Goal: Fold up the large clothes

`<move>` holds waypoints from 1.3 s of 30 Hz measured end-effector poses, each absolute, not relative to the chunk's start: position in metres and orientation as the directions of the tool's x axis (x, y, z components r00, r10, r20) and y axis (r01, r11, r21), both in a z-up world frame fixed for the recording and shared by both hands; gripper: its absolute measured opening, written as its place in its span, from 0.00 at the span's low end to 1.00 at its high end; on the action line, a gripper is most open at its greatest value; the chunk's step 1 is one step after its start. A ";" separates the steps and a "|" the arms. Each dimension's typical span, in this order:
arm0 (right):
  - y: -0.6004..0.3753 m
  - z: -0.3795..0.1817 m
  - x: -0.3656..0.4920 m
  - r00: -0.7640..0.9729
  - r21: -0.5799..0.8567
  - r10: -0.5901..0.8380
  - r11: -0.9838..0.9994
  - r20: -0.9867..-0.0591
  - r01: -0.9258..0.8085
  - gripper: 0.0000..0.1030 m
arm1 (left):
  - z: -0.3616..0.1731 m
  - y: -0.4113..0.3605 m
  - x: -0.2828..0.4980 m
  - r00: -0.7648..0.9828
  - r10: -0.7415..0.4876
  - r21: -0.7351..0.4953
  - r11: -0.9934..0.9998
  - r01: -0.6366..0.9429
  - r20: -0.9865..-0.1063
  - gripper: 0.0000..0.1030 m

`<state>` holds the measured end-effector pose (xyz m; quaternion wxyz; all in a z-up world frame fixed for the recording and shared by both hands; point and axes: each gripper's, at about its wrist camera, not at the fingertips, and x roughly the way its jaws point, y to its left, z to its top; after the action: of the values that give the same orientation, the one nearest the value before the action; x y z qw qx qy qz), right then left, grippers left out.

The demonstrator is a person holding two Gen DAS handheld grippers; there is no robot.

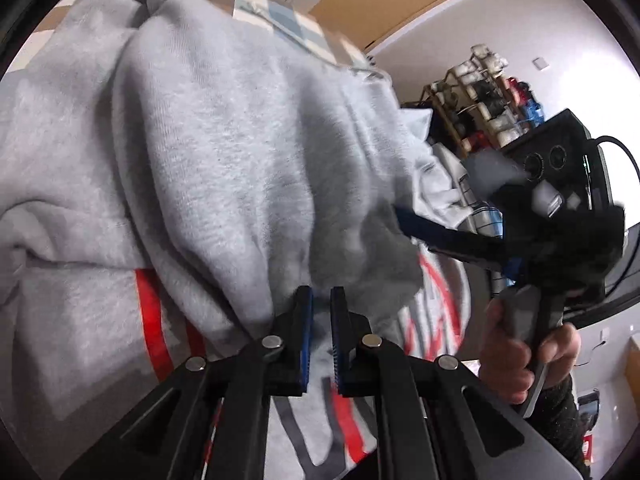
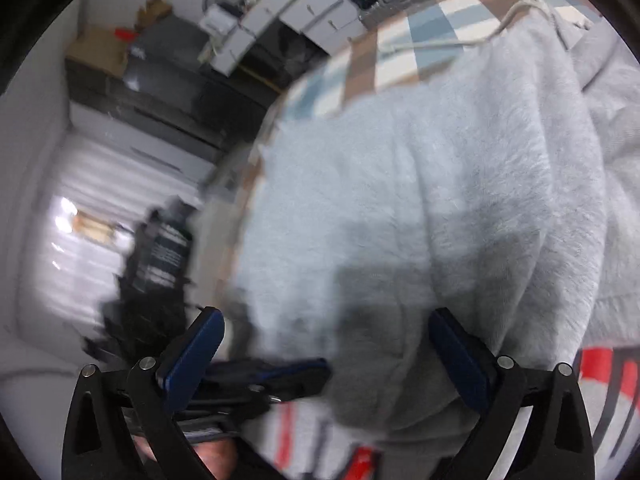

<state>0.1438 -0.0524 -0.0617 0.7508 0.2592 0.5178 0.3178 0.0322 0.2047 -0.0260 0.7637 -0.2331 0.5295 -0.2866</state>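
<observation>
A grey sweatshirt (image 1: 208,152) with a red and grey print (image 1: 148,312) lies bunched on a checked tablecloth (image 1: 280,20). Its fleecy inner side faces up. My left gripper (image 1: 321,320) is shut on a fold of this cloth near the print. My right gripper (image 2: 328,344) stands wide open with the grey sweatshirt (image 2: 440,208) lying between and beyond its fingers; the pads do not press on it. In the left wrist view the right gripper (image 1: 432,236), held by a hand (image 1: 516,352), points at the fold's edge. The left gripper (image 2: 288,376) shows low in the blurred right wrist view.
A white drawstring (image 2: 440,42) lies across the checked tablecloth (image 2: 400,52) at the far edge. Beyond the table stand grey drawer units (image 2: 288,12), cardboard boxes (image 2: 96,52) and a wooden rack of shoes (image 1: 480,92). A dark labelled container (image 2: 164,248) is at the left.
</observation>
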 end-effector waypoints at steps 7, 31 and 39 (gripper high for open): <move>-0.058 -0.077 0.152 0.222 0.683 0.696 0.716 -0.683 -0.143 1.00 | -0.042 0.204 0.044 0.250 -0.695 -0.682 0.716 0.150 -0.675 0.04; -0.057 -0.096 0.240 0.196 0.005 0.051 0.974 -0.979 -0.226 1.00 | -0.040 0.219 0.166 0.250 -0.517 -0.486 0.855 0.180 -0.819 0.05; -0.047 -0.090 0.257 0.223 0.005 0.069 0.961 -0.972 -0.277 1.00 | -0.039 0.220 0.197 0.179 -0.543 -0.520 0.839 0.161 -0.820 0.00</move>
<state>0.2568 -0.0466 -0.0895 0.7772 -0.0848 0.6135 0.1112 0.1972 0.2204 -0.0392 0.7509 -0.1604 0.5962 -0.2344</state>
